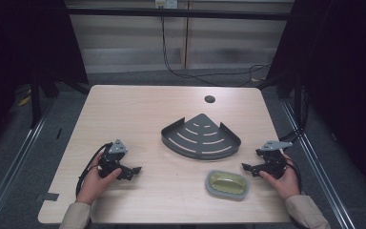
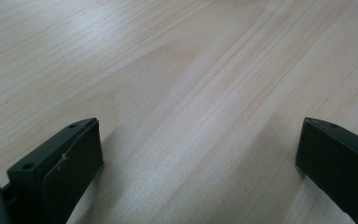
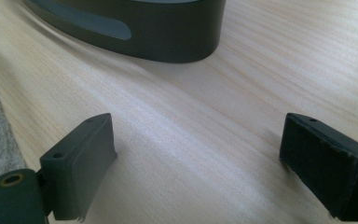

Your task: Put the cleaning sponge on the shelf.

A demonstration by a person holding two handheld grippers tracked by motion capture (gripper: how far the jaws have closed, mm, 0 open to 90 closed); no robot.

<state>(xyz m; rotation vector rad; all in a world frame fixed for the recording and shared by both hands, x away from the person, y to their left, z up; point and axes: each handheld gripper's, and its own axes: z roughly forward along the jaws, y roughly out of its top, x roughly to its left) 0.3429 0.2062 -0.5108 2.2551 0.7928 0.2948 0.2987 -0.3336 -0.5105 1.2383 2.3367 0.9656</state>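
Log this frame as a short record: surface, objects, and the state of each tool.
surface: light wooden table
object 1: dark quarter-round slotted rack, centre of table
object 2: grey dish with yellowish insert, near edge, in front of the rack
left tool: hand-held, open, nothing between jaws
right tool: hand-held, open, nothing between jaws, beside the dish

The tabletop [image 1: 138, 114] is of light wood with rounded corners and a small round hole [image 1: 209, 99] near its far edge. On its middle lies a dark grey corner shelf [image 1: 200, 137] shaped like a fan, with slots in its bottom. Just in front of it lies a grey oval dish [image 1: 227, 184] with a yellowish inside
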